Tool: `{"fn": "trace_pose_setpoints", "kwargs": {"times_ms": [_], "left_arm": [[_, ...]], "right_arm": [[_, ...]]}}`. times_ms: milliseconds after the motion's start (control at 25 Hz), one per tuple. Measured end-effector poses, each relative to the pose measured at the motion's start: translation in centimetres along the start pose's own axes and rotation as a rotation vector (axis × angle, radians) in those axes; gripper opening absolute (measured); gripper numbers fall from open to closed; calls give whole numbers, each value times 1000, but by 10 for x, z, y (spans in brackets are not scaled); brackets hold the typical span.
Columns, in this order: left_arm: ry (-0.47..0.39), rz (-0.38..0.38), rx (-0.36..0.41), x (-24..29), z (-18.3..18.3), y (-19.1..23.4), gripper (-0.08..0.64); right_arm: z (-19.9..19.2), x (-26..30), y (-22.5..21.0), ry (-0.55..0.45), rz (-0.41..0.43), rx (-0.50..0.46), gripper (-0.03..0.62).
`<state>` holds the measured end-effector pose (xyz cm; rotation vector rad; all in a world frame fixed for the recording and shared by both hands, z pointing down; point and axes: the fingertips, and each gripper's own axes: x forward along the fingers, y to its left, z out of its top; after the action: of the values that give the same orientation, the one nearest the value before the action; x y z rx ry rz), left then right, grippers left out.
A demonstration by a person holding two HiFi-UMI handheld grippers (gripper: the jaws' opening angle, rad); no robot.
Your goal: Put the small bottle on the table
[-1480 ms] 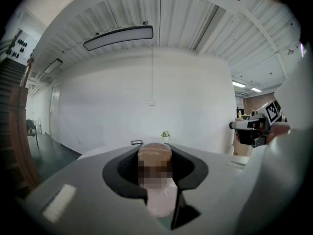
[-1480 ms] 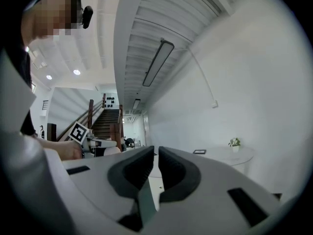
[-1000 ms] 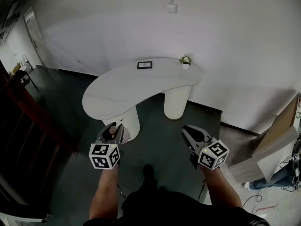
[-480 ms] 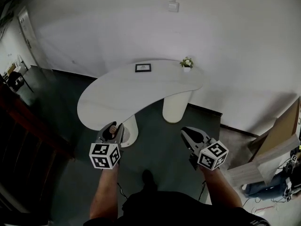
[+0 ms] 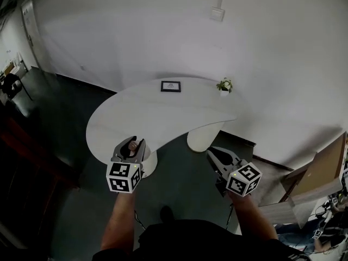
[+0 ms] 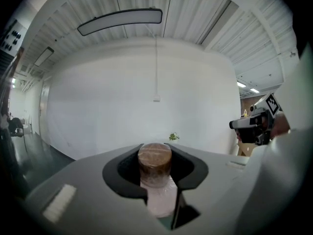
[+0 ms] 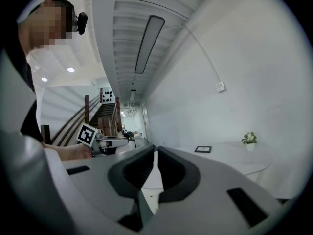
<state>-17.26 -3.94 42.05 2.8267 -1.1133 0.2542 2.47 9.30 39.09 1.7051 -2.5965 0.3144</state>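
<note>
A small bottle point(image 5: 132, 145) with a brown cork-like cap and pale pink body point(image 6: 155, 166) stands upright between the jaws of my left gripper point(image 5: 130, 144), which is shut on it. That gripper hangs just over the near left edge of the white kidney-shaped table point(image 5: 163, 110). My right gripper point(image 5: 213, 152) is level beside it, off the table's near right edge, with its jaws point(image 7: 155, 150) together and nothing between them. In the right gripper view the table point(image 7: 234, 163) lies ahead and to the right.
A black picture frame point(image 5: 171, 86) and a small potted plant point(image 5: 224, 85) stand at the table's far side. A thick white table leg point(image 5: 204, 137) stands between my grippers. Wooden boards point(image 5: 318, 173) lean at the right; a dark stair rail point(image 5: 22, 145) is at the left.
The table has come nearer in the head view. Both grippers have moved forward to its near edge. The left keeps its hold on the bottle; the right stays shut.
</note>
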Motion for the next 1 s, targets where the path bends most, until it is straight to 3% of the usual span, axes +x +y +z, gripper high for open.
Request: {"fn": "trace_pose_setpoints", "kwargs": {"times_ms": [440, 760, 1000], "left_arm": [[29, 18, -28, 35, -11, 53, 124], [52, 54, -28, 70, -10, 75, 124], [76, 88, -38, 121, -8, 88, 124]], "right_arm": [[-17, 64, -11, 21, 44, 60, 12], [-12, 108, -50, 12, 81, 78, 12], [-3, 151, -107, 16, 119, 90, 12]]}}
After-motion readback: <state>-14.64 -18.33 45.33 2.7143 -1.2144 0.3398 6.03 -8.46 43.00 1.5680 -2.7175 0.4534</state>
